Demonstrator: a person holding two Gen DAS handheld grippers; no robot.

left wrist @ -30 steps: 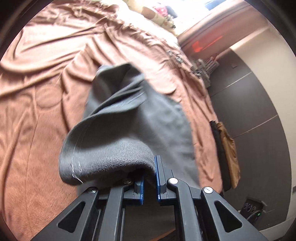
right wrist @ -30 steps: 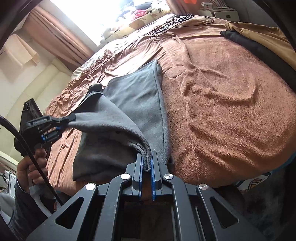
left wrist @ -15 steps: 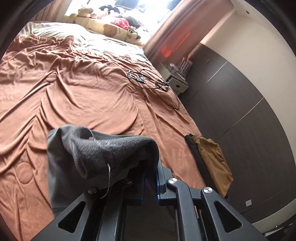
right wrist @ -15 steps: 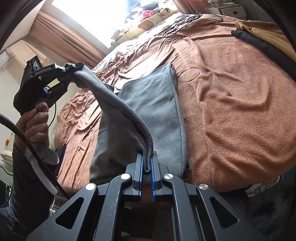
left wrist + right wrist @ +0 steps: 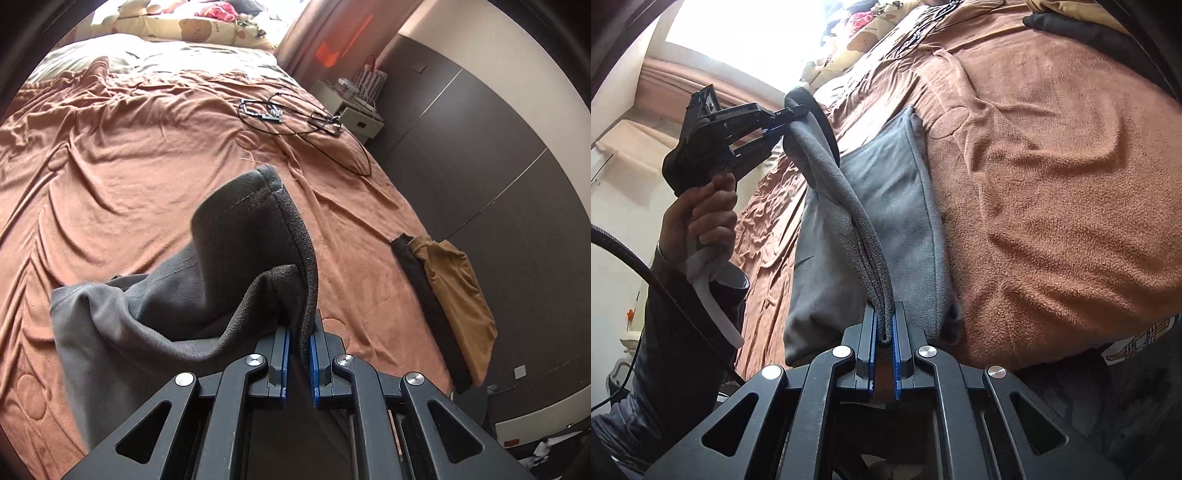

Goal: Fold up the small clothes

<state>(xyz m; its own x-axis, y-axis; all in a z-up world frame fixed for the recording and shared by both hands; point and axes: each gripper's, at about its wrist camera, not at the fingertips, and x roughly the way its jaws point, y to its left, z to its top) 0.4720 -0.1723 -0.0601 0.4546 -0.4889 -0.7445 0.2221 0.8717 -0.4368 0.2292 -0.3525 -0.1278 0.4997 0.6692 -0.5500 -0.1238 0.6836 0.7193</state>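
Two grippers clamped on one grey garment (image 5: 901, 221): right gripper (image 5: 884, 332) with fingers pinched on a near hem, left gripper (image 5: 297, 345) likewise gripping the other end, raised above the bed (image 5: 147, 155). Risks slipping from so thin a pinch, or landing askew if lowered unevenly. Soft, fleecy, stitched edge, lower half draped on the bedspread. Farther right, folded clothes (image 5: 454, 295).

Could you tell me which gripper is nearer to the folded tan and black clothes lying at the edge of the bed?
Probably the right. Neither touches the folded tan and black clothes. Both grip the grey garment: the right gripper on the clothes' side, the left gripper at the far end.
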